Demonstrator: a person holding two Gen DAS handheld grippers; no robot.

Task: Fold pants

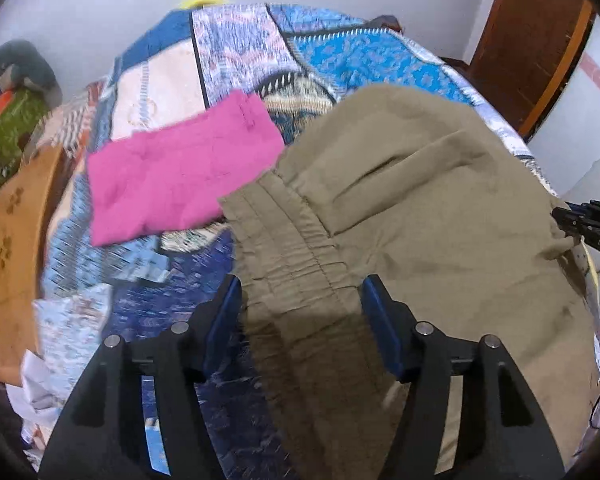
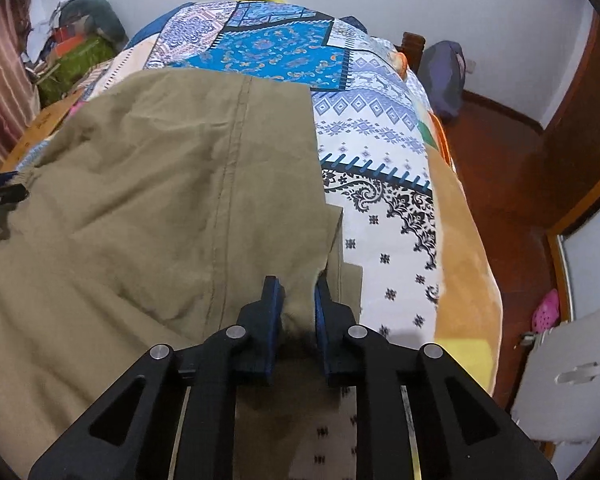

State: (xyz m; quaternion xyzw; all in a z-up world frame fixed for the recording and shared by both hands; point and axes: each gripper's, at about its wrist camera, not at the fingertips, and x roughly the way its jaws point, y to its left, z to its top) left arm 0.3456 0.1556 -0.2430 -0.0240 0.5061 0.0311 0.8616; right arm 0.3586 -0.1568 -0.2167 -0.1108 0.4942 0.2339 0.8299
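Note:
Khaki pants (image 1: 420, 208) lie spread on a patchwork bedspread (image 1: 236, 48); they also show in the right wrist view (image 2: 172, 184). My left gripper (image 1: 300, 292) is open, its blue-padded jaws standing either side of the elastic waistband (image 1: 296, 256), not closed on it. My right gripper (image 2: 298, 288) is shut on a fold of the khaki fabric near the pants' right edge. The right gripper's tip also shows at the far right of the left wrist view (image 1: 588, 224).
A folded pink garment (image 1: 180, 172) lies on the bed left of the pants. A wooden bed frame (image 1: 8, 256) runs along the left. Clutter (image 2: 76, 52) sits at the far left corner. A red-brown floor (image 2: 512, 184) and a white chair (image 2: 572, 376) are at right.

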